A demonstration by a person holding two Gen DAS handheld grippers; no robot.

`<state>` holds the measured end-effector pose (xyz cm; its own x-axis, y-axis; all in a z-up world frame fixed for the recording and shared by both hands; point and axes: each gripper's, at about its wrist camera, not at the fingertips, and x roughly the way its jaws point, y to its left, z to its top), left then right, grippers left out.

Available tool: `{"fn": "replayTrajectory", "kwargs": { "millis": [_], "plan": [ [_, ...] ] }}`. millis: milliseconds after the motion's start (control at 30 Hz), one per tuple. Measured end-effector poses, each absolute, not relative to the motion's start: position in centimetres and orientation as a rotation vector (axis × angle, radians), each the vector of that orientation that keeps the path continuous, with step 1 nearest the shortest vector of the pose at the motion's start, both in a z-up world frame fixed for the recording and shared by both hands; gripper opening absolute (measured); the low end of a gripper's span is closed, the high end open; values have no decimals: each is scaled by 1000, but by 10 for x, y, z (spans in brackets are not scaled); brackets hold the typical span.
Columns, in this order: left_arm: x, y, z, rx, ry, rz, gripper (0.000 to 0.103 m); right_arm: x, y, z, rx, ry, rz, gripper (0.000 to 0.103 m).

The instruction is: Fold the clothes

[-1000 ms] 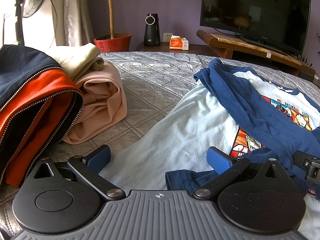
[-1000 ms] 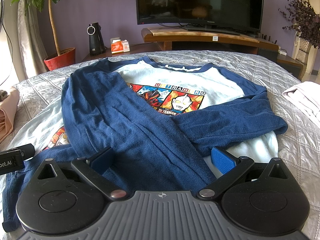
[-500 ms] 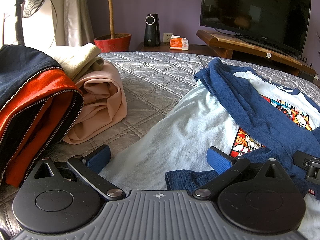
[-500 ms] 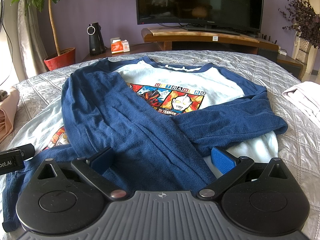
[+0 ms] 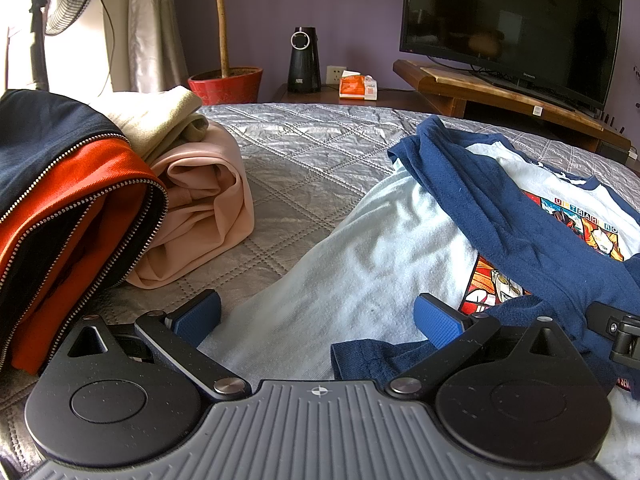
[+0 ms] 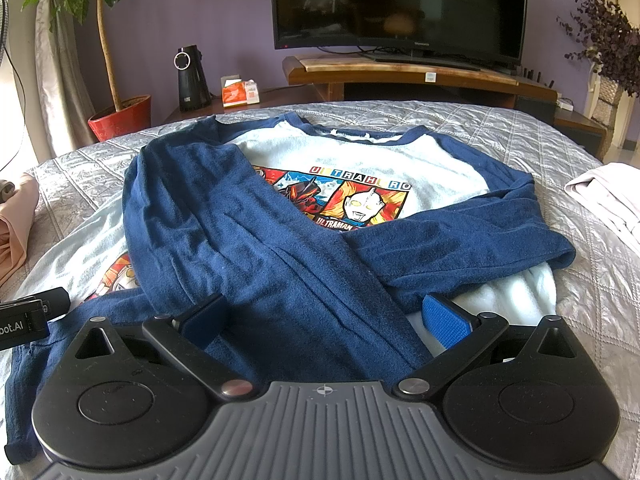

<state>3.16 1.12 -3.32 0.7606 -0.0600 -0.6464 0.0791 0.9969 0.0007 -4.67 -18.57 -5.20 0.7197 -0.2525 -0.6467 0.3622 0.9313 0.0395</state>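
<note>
a white and navy raglan shirt [image 6: 360, 160] with a cartoon hero print lies face up on a grey quilted bedspread [image 6: 520, 132], both navy sleeves [image 6: 248, 240] folded in across its chest so that they cross over the print. the right gripper [image 6: 324, 320] sits low at the shirt's near edge with its blue-padded fingers [image 6: 444, 320] spread wide on either side of the crossed sleeve, gripping nothing. the left gripper [image 5: 316, 312] rests over the shirt's pale lower side, its blue fingers [image 5: 436, 320] likewise spread apart, one at the edge of the cloth above the bedspread [image 5: 304, 152] and the other beside a navy cuff [image 5: 372, 356]; nothing is pinched between them. to the left on the bed lies a pile of other clothes: a folded pink garment [image 5: 204, 208], a cream one [image 5: 156, 120] on top of it, and a dark jacket with orange lining [image 5: 68, 196] and open zips. a pale folded garment [image 6: 608, 196] lies at the bed's right edge. beyond the bed a television [image 6: 400, 4] stands on a wooden stand [image 6: 400, 72], with a potted plant in a red pot [image 6: 120, 116] near the purple wall.
</note>
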Motion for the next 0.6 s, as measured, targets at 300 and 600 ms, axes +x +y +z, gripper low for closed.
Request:
{"fn": "replayTrajectory", "kwargs": {
  "millis": [300,600],
  "plan": [
    [31,12,-33,28,702,-76,103,-47,-186,-52,168,688,-341,103],
    [32,12,-33,29,702,-76,103,-47,-186,-52,168,688,-341,103]
  ]
}}
